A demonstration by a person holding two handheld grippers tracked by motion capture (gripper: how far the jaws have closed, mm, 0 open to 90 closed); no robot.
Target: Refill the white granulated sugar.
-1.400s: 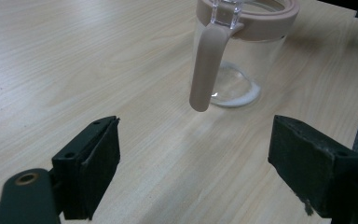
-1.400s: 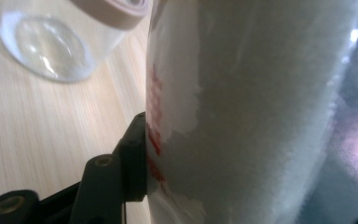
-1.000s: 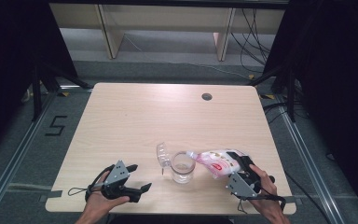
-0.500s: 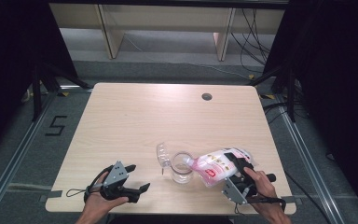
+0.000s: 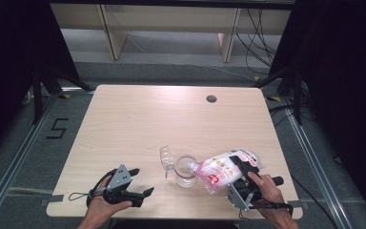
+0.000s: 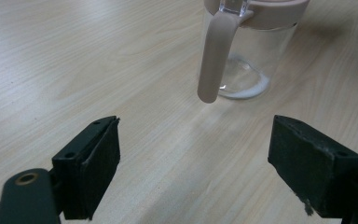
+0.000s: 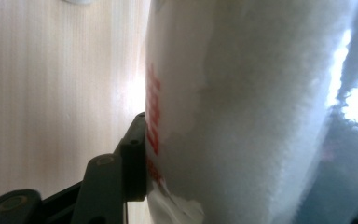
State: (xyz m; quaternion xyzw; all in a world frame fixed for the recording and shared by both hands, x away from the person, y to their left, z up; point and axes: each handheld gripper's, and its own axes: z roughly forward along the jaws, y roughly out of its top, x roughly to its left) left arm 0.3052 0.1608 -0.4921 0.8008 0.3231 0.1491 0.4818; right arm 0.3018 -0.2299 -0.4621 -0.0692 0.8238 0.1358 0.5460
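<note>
High view: right gripper (image 5: 238, 175) pinches bag (image 5: 219, 170), tilted so mouth meets jar (image 5: 186, 171) at near centre of counter (image 5: 147, 119), for pouring; lid hinged open leftward.

Left gripper view: fingers (image 6: 91, 161) spread, idle near jar.

Right gripper view: finger (image 7: 133, 158) presses bag.

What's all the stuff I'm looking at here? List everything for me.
Table: one, light wood, centre of the high view.
Jar: one, clear with a pinkish rim and strap, near the table's front edge; a little white powder at its bottom.
Jar lid: one, clear, flipped open at the jar's left.
Bag: one, clear plastic with red print, full of white grains, tilted with its end over the jar.
Round hole: one, dark, far right of the table.
Shelving: pale wood, beyond the table.
Cables: several, black, on the floor at far right.
Left gripper: black, open, resting front left.
Right gripper: black, clamped on the bag.
</note>
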